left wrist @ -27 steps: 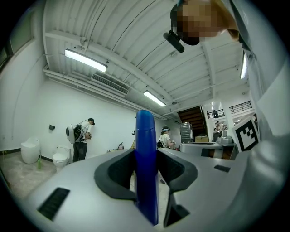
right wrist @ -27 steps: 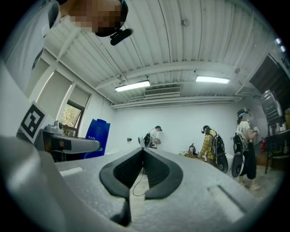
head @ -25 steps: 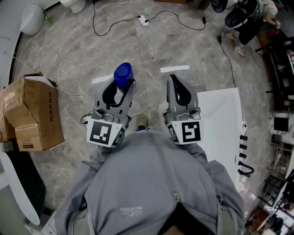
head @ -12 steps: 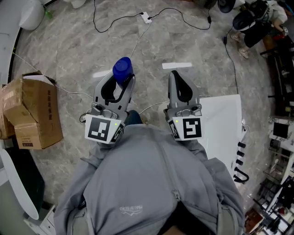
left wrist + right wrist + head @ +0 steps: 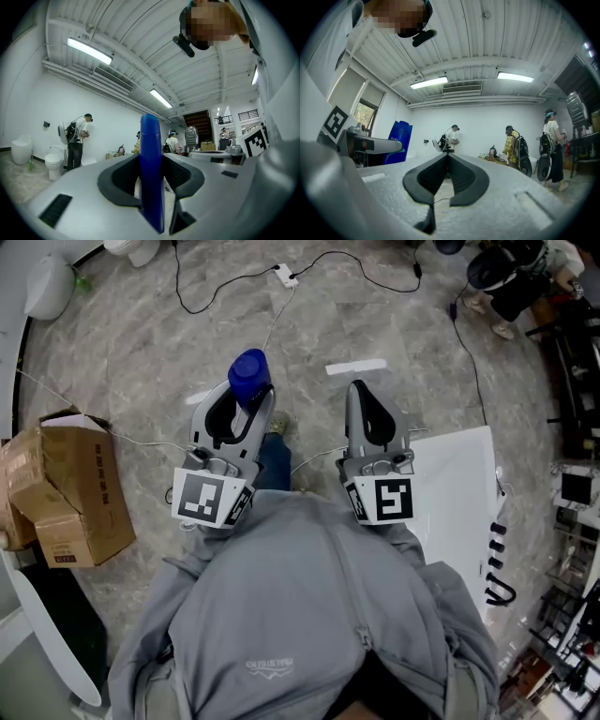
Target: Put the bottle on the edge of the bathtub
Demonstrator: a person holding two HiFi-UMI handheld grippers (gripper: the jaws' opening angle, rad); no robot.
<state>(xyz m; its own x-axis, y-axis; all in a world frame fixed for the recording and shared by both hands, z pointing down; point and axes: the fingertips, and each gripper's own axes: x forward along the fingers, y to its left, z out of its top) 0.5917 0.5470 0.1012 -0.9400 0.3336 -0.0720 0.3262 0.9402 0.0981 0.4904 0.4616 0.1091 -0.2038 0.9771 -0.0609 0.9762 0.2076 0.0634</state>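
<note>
In the head view my left gripper is shut on a blue bottle, whose rounded top sticks out past the fingertips above the grey marble floor. The left gripper view shows the bottle upright and pinched between the jaws of that gripper. My right gripper is held level beside it, shut with nothing in it; its jaws meet at the tips. From the right gripper view the bottle shows at the left. I cannot pick out the bathtub for certain.
An open cardboard box sits on the floor to the left. A white flat panel with black hooks lies to the right. Cables and a power strip cross the floor ahead. A person stands at the top right; a curved white rim shows lower left.
Both grippers keep their pose and the bottle stays gripped. The floor, box and white panel have slid down the head view as the person walks forward; a leg now shows between the grippers.
</note>
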